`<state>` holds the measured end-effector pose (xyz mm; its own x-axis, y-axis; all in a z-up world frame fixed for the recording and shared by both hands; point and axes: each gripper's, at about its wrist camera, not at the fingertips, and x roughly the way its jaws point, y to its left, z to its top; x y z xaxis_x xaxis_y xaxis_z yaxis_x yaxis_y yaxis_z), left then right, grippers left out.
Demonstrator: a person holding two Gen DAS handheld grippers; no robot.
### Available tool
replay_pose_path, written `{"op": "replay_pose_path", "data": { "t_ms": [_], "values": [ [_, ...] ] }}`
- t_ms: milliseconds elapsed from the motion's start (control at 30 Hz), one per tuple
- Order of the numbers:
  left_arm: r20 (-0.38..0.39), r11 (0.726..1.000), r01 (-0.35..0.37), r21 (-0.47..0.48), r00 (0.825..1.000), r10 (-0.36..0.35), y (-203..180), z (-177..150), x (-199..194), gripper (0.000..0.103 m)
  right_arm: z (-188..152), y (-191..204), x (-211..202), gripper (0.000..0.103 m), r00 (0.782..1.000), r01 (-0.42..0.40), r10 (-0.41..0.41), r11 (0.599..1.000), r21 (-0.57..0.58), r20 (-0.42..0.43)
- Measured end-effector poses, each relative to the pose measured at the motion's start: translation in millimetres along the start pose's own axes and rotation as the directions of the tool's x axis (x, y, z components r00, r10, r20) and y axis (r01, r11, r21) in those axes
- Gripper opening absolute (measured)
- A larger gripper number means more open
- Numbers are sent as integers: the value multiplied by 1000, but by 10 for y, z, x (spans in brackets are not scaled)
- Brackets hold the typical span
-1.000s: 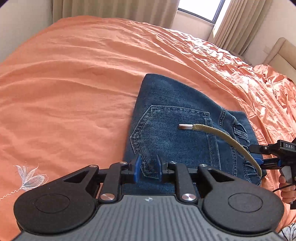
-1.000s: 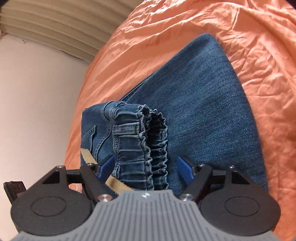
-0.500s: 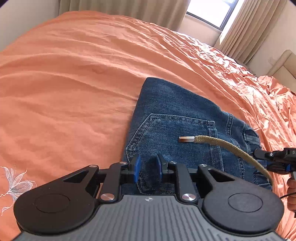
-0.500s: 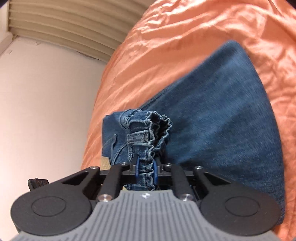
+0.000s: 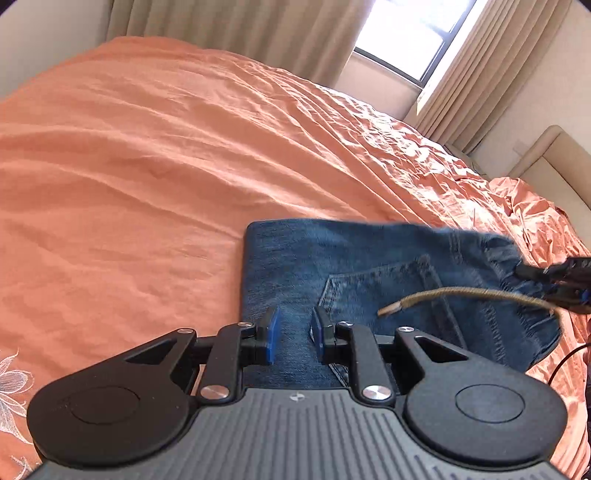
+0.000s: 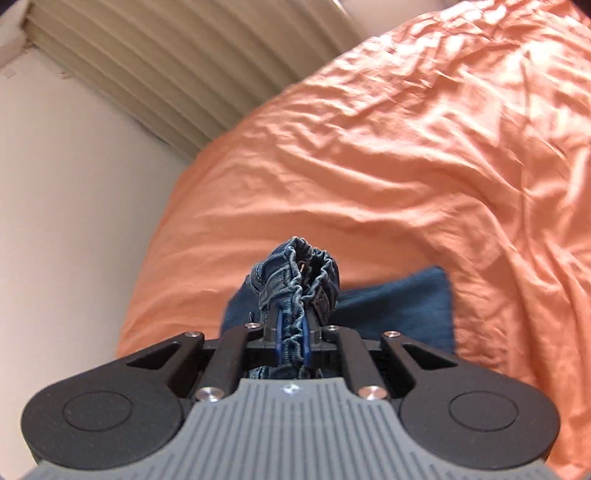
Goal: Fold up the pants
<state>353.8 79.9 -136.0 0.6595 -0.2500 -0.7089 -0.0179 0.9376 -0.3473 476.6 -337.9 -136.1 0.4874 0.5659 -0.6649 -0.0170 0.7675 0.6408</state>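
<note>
Denim jeans [image 5: 388, 273] on the orange bedsheet [image 5: 147, 166], mid-fold.
Right gripper [image 6: 291, 332] pinches the gathered waistband [image 6: 299, 280]; left gripper [image 5: 294, 326] hangs parted over denim. Carry evenly, watching the drawstring [image 5: 461, 295].

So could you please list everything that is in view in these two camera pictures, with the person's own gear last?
jeans: one pair, dark blue denim, folded on the bed, waistband end lifted
drawstring: one, tan cord with a pale tip, across the back pocket
bedsheet: one, orange and wrinkled, covering the bed, white flower embroidery at the left view's lower left edge
curtains: beige, pleated, along the far wall and beside the window
window: one, bright, dark frame, upper right of the left view
headboard: one, beige, padded, at the right edge
left gripper: one, black with blue pads, denim between its fingers
right gripper: one, black with blue pads, clamped on the gathered waistband
</note>
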Motion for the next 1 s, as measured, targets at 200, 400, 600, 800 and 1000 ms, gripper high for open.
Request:
{"op": "replay_pose_path", "data": {
  "t_ms": [200, 400, 600, 800, 1000],
  "values": [
    [-9, 998, -11, 63, 1000, 12, -148, 31, 241, 23, -248, -803, 249, 5, 1000, -12, 10, 990, 143, 14],
    [-21, 993, -41, 111, 999, 43, -237, 171, 507, 23, -283, -918, 388, 20, 999, 50, -51, 994, 92, 6],
    [12, 974, -80, 212, 997, 79, -356, 347, 741, 23, -184, -419, 105, 23, 987, 54, -39, 994, -97, 153],
    [-6, 975, -94, 201, 995, 97, -290, 478, 1064, 23, -145, -155, 491, 13, 984, 113, -84, 976, -185, 158],
    [-54, 974, -130, 188, 988, 142, -132, 476, 1349, 19, -129, -340, 753, 0, 977, 186, -165, 968, -166, 137]
  ]
}}
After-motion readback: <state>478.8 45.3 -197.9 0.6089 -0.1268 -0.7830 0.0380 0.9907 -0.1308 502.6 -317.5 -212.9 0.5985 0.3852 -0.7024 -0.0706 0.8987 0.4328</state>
